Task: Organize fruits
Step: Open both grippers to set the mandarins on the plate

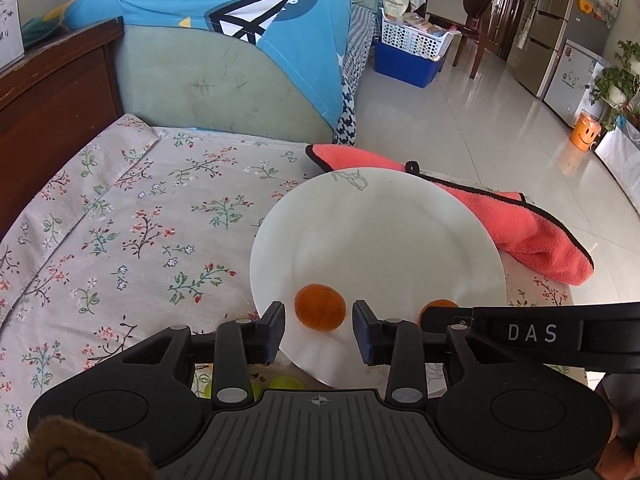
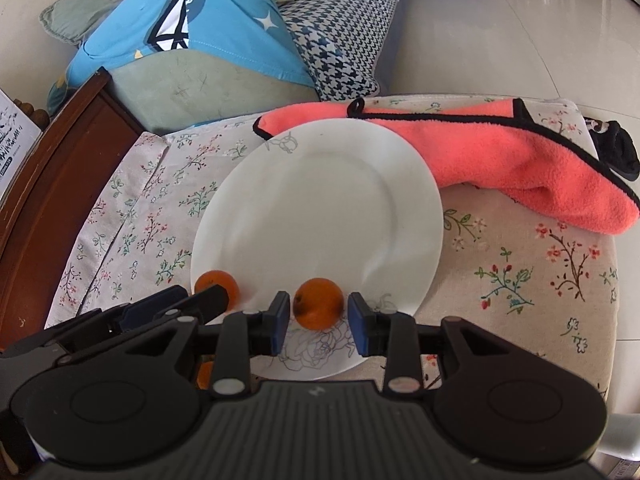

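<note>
Floral-cloth surface (image 1: 120,216) under both tools, living room beyond. Nearest me: left tool (image 1: 319,330) hangs over the near rim of the white plate (image 1: 384,232), pads (image 1: 276,332) clear of the orange (image 1: 320,307) sitting between them, so released, fruit resting on the plate. Right tool (image 2: 319,322) is the same story: its pads (image 2: 280,322) stand just off the second orange (image 2: 319,303), nothing gripped, fruit on the plate's near edge. Both oranges lie side by side at the near rim; in the right view the first one peeks out beside the left tool's fingers.

My read: this is the drop-off step, both fruits placed. Next move calls for backing both tools straight out without nudging the oranges, since they can roll on the smooth plate. Something yellow-green (image 1: 286,383) shows under the left tool, likely more fruit, but I can't tell.

Farther out: coral towel (image 1: 532,232) touching the plate's far rim, then a sofa with a blue cushion (image 1: 224,8).

Readable text: "DAS" (image 1: 532,333) on the right tool's body, seen from the left camera. Fridge stickers too small.
</note>
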The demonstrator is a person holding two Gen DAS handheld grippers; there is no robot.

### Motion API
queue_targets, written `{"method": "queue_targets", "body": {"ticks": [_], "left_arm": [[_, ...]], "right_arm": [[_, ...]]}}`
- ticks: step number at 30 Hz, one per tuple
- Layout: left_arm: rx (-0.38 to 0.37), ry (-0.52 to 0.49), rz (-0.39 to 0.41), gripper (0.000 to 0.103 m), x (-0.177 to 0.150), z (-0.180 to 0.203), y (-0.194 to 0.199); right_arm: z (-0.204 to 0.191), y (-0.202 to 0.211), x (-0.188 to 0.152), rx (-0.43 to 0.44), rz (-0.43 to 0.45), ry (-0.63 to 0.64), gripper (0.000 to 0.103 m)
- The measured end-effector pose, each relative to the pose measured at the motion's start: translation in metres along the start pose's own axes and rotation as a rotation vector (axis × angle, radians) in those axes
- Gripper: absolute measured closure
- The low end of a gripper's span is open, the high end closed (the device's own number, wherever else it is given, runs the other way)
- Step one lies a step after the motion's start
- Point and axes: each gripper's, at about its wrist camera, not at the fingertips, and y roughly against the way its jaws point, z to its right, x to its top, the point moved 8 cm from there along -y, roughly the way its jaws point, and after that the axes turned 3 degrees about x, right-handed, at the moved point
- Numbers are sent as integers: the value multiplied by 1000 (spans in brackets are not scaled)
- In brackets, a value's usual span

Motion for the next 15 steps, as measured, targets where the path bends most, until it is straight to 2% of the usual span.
{"method": "queue_targets", "body": {"ticks": [3,6,12,15], "left_arm": [[9,10,17,48,2,-4,7],[12,16,34,39,7,-5,15],[-4,46,53,32,13,-10,31],[7,47,51,32,12,-15,37]], "right_arm": [[2,3,2,6,7,-19,69],[2,9,7,30,26,-46,68],[-2,20,12,79,46,-57,65],[-4,24,11,85,47,-48,65]]}}
